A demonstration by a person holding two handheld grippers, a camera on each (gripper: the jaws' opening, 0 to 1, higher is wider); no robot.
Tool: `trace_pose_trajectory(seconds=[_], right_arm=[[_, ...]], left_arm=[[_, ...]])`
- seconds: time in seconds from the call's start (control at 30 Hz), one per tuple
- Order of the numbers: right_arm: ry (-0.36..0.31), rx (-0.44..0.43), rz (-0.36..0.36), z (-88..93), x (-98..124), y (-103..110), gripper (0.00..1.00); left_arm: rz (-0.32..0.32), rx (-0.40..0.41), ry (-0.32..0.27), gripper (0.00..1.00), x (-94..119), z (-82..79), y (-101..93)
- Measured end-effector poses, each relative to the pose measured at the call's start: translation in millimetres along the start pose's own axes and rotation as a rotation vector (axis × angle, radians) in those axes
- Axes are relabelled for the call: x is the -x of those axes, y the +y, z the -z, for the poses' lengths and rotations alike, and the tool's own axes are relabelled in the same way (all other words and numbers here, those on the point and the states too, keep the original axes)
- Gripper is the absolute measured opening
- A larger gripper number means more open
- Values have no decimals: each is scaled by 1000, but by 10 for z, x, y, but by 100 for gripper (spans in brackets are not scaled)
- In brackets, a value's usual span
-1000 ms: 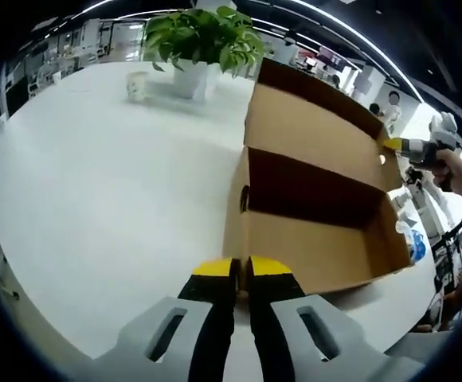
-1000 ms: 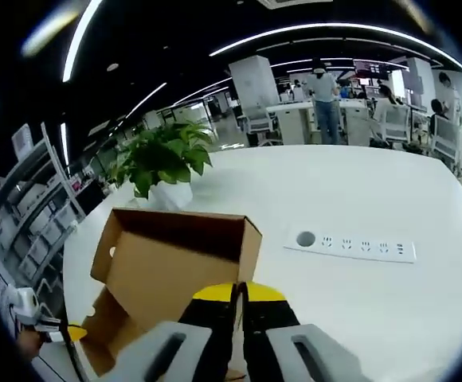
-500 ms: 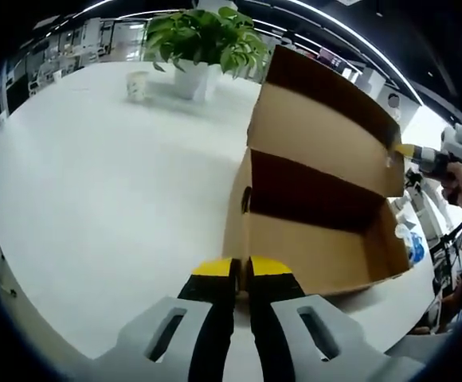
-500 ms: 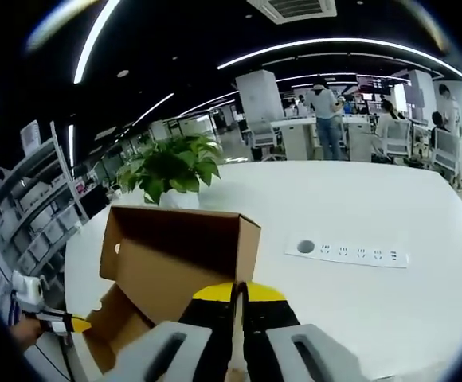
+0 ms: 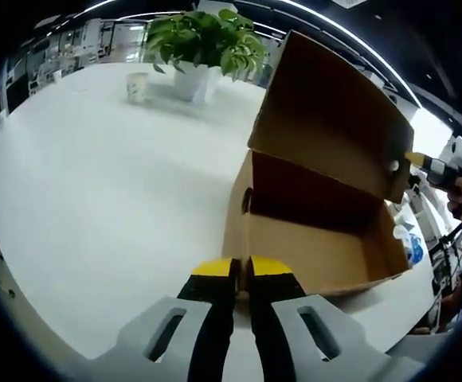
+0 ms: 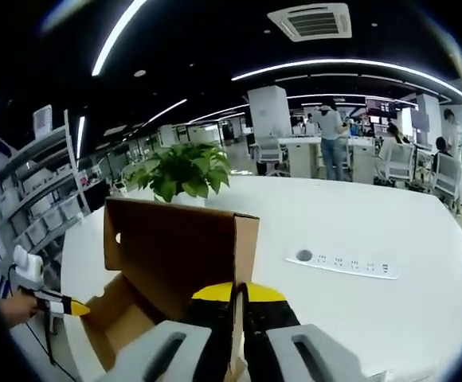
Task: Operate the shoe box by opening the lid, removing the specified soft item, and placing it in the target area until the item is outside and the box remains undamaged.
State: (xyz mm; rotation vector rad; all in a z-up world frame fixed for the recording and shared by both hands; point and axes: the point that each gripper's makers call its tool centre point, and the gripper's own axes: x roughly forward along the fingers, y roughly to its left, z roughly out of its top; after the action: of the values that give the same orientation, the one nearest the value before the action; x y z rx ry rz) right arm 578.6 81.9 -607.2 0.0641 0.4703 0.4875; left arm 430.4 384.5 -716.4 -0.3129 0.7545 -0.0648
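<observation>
A brown cardboard shoe box (image 5: pixel 311 247) lies open on the white table (image 5: pixel 95 199). Its hinged lid (image 5: pixel 334 119) stands nearly upright, and the inside is dark, so I make out no item in it. My left gripper (image 5: pixel 241 269) is shut, its yellow tips against the box's near wall. From the right gripper view it comes in from the left as the left gripper (image 6: pixel 72 307), touching a lower box corner. My right gripper (image 6: pixel 240 298) is shut on the lid (image 6: pixel 175 247), gripping its thin edge. The right gripper (image 5: pixel 426 163) holds the lid's end flap.
A potted plant (image 5: pixel 203 40) and a paper cup (image 5: pixel 138 83) stand at the table's far side. A white power strip (image 6: pixel 342 263) lies to the right of the box. A blue and white object (image 5: pixel 410 239) shows past the box's right end. People sit at distant desks.
The right gripper has swung the lid up from a backward lean to nearly upright. The left gripper and the box body have stayed put.
</observation>
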Motion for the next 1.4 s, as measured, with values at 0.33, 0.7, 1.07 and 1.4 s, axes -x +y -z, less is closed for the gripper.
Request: trace_pose_trajectory(seconds=[0.33, 0.7, 1.07, 1.4], right_arm=[[-35, 69, 9, 27, 82, 36, 0], [-71, 145, 38, 84, 213, 99, 0], [-79, 168, 28, 132, 299, 170, 0], [-80, 198, 30, 166, 350, 211, 0]], left_arm=[[4, -1, -8, 4, -1, 2, 1], [3, -11, -14, 4, -3, 6, -7], [8, -10, -18, 4, -4, 8, -12], [14, -15, -23, 4, 0, 3, -12]])
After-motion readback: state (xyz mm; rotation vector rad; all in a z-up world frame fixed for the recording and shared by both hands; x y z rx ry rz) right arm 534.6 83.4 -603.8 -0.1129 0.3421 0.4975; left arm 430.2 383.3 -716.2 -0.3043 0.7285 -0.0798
